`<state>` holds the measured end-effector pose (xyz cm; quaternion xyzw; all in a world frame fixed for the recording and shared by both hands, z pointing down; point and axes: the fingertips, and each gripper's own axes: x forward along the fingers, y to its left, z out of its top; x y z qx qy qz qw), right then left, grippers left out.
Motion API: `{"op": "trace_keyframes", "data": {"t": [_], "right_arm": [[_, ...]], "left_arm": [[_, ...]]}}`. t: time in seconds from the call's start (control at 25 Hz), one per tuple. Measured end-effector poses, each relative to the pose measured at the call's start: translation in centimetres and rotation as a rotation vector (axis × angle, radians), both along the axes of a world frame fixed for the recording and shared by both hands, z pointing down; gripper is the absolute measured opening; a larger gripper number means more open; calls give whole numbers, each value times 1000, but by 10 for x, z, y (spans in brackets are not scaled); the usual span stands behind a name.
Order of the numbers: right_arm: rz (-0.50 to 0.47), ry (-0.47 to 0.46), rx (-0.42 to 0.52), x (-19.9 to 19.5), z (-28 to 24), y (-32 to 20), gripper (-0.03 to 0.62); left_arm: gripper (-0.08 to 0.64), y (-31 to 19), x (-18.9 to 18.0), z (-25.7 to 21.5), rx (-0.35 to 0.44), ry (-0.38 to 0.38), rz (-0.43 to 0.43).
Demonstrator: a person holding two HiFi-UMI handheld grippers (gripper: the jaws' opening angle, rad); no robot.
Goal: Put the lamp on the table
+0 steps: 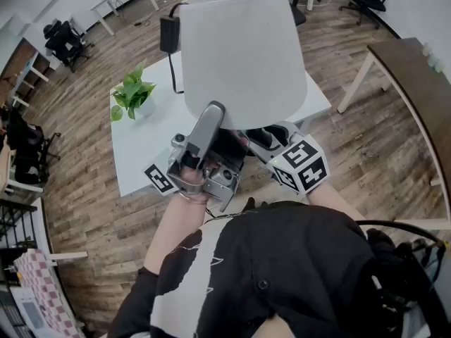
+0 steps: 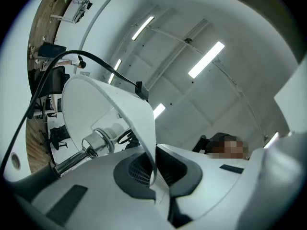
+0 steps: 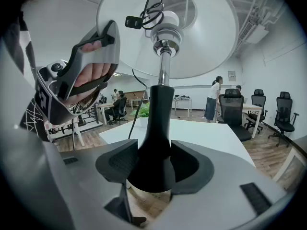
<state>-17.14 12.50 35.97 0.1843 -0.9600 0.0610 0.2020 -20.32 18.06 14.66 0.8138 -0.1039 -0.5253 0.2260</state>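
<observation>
Near white table (image 1: 141, 146), lamp (image 1: 243, 55) shade rim pinched between left gripper (image 2: 156, 174) fingers, black base clamped between right gripper (image 3: 154, 166) fingers

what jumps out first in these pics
A big white lampshade fills the middle of the head view, held up over a white table. The left tongs pinch its rim while the right tongs clasp the lamp's black base. A small green plant stands on the table's left part.
</observation>
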Motion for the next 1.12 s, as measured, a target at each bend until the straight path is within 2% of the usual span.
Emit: {"op": "trace_keyframes", "data": {"t": [0.44, 0.84, 1.12], "right_arm": [[-12, -25, 3, -14, -3, 11, 224], [27, -90, -24, -40, 6, 49, 225], [64, -71, -15, -26, 13, 55, 218]], "left_arm": [[12, 13, -8, -4, 6, -26, -8], [12, 46, -28, 3, 11, -76, 24], [12, 53, -26, 12, 11, -57, 50]]}}
